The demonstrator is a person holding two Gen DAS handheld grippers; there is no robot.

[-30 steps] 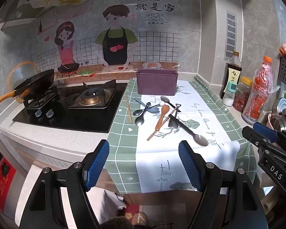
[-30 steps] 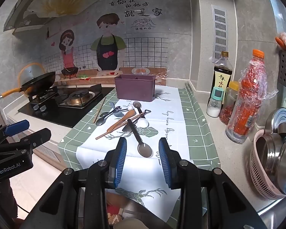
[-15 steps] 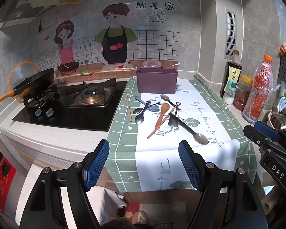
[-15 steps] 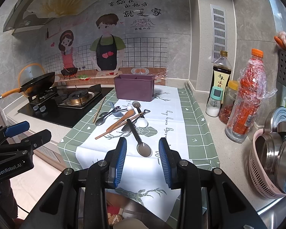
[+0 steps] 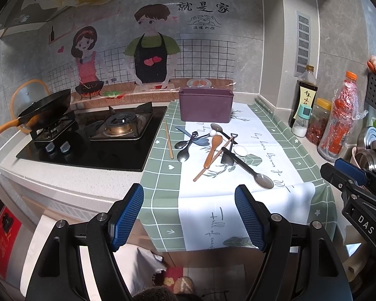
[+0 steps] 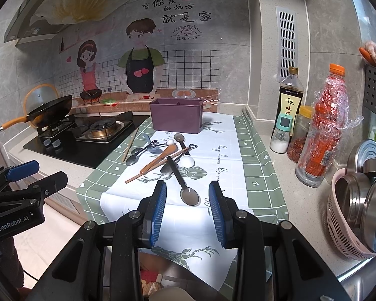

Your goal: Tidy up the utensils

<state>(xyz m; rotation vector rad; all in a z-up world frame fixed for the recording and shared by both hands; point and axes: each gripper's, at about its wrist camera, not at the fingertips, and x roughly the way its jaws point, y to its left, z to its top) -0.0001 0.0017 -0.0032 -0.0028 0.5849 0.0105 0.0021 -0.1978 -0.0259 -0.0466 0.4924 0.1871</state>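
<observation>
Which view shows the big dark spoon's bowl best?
The right wrist view: the dark spoon lies just beyond the right tongs, bowl nearest. The left wrist view shows it whole but off to the right.

A home kitchen: gas hob (image 5: 117, 129), wok (image 5: 46, 109), condiment bottles (image 6: 289, 102)

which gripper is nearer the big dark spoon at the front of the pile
Right. The right gripper hangs just short of the dark spoon, its bowl between the jaws; the left gripper sits back, off the counter edge.
</observation>
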